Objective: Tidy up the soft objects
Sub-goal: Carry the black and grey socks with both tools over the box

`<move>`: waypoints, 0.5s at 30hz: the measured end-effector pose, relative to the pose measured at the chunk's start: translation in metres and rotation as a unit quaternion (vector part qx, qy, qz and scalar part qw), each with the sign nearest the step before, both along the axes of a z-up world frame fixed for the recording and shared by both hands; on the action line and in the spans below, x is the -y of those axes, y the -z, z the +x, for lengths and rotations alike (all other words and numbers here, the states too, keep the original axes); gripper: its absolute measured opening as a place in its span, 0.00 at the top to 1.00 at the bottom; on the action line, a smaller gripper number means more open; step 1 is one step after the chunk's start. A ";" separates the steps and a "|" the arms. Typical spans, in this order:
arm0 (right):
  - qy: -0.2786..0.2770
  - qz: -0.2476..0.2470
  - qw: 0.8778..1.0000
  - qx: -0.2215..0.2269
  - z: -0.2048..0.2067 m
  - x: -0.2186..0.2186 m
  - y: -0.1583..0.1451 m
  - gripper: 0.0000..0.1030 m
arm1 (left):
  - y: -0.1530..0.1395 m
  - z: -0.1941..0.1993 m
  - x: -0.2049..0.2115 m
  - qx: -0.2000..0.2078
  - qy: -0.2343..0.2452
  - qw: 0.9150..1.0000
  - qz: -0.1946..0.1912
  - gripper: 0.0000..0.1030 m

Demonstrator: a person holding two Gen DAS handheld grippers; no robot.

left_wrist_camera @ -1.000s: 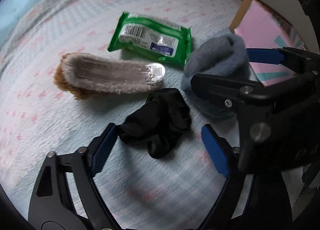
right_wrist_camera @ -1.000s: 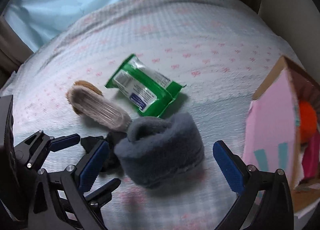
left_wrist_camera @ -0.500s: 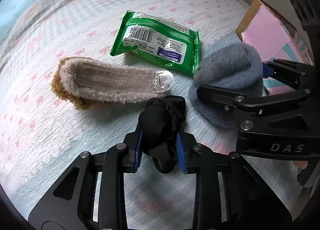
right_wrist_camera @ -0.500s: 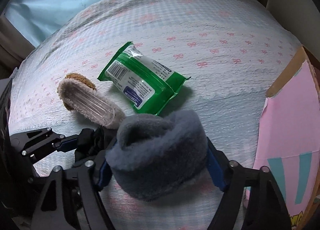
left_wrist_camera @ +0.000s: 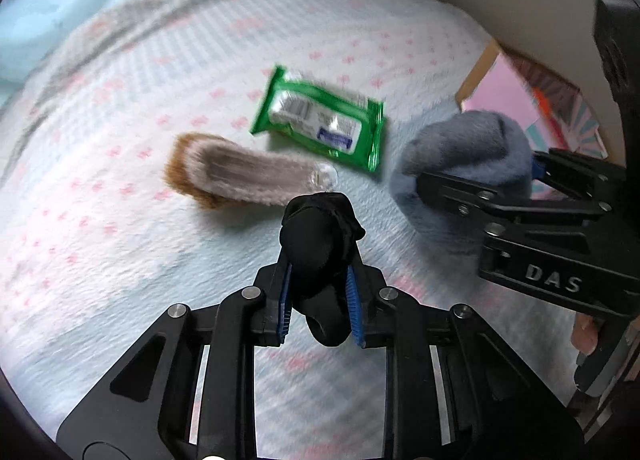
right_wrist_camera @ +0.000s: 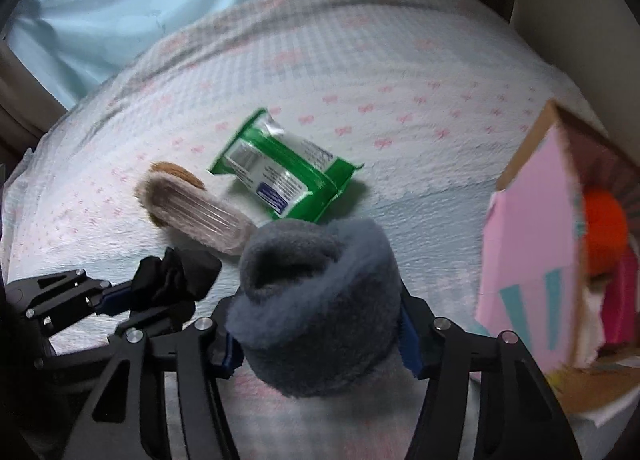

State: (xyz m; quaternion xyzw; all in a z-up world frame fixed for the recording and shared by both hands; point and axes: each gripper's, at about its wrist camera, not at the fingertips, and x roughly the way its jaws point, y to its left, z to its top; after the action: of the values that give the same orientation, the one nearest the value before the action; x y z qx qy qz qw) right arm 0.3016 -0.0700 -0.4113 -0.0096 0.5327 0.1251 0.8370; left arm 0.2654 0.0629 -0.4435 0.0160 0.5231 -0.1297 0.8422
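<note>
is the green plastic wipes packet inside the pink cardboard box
No, the green plastic wipes packet lies flat on the bow-print bedspread, well apart from the pink cardboard box at the right.

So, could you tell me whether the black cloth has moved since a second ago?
Yes: the black cloth, clamped in the left hand-held gripper, is off the bedspread.

Print on the green plastic wipes packet (left_wrist_camera: 320, 124) is smeared by motion blur, unreadable. Pink cardboard box (right_wrist_camera: 532, 260) is cut off by the right frame edge; its contents are only partly seen. Right gripper (right_wrist_camera: 320, 336) pads are mostly hidden behind the grey-blue fleece roll (right_wrist_camera: 316, 316).
</note>
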 end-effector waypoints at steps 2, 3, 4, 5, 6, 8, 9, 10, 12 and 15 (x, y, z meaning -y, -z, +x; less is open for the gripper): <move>-0.001 0.003 1.000 0.014 -0.010 0.000 -0.022 0.46 | -0.020 -0.007 -0.003 0.014 -0.005 1.000 0.002 0.80; -0.002 0.006 1.000 0.021 -0.015 -0.001 -0.032 0.46 | -0.033 -0.012 -0.006 0.021 -0.010 1.000 0.002 0.80; -0.002 0.009 0.999 0.032 -0.022 -0.001 -0.048 0.46 | -0.042 -0.016 -0.008 0.024 -0.015 1.000 -0.001 0.80; -0.002 0.009 0.999 0.039 -0.027 -0.002 -0.059 0.46 | -0.053 -0.020 -0.011 0.027 -0.023 0.999 -0.006 0.80; -0.001 0.009 0.999 0.044 -0.030 -0.002 -0.070 0.46 | -0.064 -0.026 -0.014 0.031 -0.030 0.999 -0.012 0.80; 0.004 0.014 0.998 0.060 -0.045 -0.003 -0.098 0.46 | -0.086 -0.040 -0.018 0.039 -0.040 0.998 -0.015 0.80; 0.006 0.017 0.998 0.065 -0.051 -0.004 -0.109 0.46 | -0.097 -0.047 -0.021 0.044 -0.044 0.998 -0.017 0.80; 0.009 0.019 0.997 0.070 -0.059 -0.004 -0.121 0.46 | -0.107 -0.053 -0.024 0.047 -0.046 0.998 -0.019 0.80; 0.013 0.024 0.996 0.081 -0.073 -0.004 -0.148 0.46 | -0.132 -0.069 -0.026 0.059 -0.050 0.997 -0.023 0.80; 0.020 0.026 0.995 0.097 -0.093 -0.003 -0.180 0.46 | -0.161 -0.086 -0.026 0.077 -0.051 0.996 -0.020 0.80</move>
State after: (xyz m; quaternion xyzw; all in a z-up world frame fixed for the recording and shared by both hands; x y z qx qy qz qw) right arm 0.2085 -0.0671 -0.2315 0.0111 0.4459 0.1204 0.8869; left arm 0.1797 0.0892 -0.2821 -0.0174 0.4541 -0.0957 0.8856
